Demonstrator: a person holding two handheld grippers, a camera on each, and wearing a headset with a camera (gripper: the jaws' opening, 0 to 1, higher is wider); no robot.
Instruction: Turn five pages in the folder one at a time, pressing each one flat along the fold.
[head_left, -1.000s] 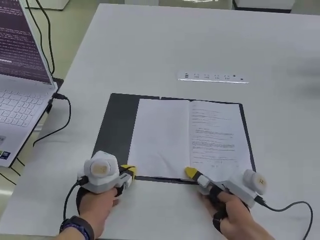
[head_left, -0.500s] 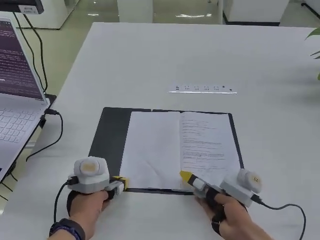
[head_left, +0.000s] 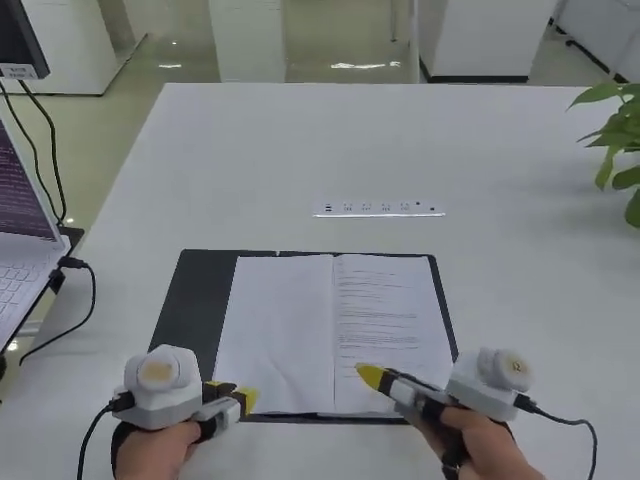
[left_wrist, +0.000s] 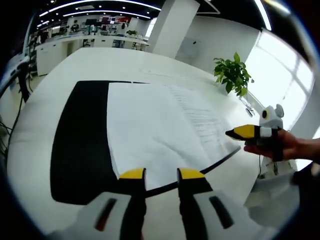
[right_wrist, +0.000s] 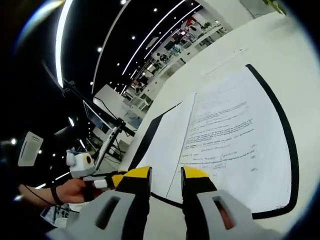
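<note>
**Folder open flat, both tools parked at its near edge**

First, what can't be made out. The print on the right page (head_left: 392, 305) is far too small to read, even from the right gripper view looking straight across it. The left page (head_left: 275, 325) faces up blank. There's no telling how many sheets lie under either one. At the bottom of the head view, the left hand (head_left: 150, 452) and the right hand (head_left: 482, 448) are both cut off by the frame.

The folder (head_left: 190, 300) lies open on the white table (head_left: 300, 140). Its black cover shows wide on the left and as a thin strip on the right. The fold (head_left: 333, 320) runs straight away from the person.

The left tool (head_left: 243, 400) sits at the folder's near edge, by the blank page's corner. Its own view shows the jaws spread a little, with nothing between them. The right tool (head_left: 368, 375) points in over the bottom of the printed page, just right of the fold, and its body hides a bit of the folder's near edge. Its jaws are parted too, pinching nothing. I can't tell whether either tip touches paper.

Around the work, a power strip (head_left: 378, 209) sits beyond the folder, its sockets too small to count. A laptop (head_left: 15, 270) is cut off at the left edge, with a cable (head_left: 91, 293) looping from it. A plant (head_left: 615, 130) is clipped at the right.
</note>
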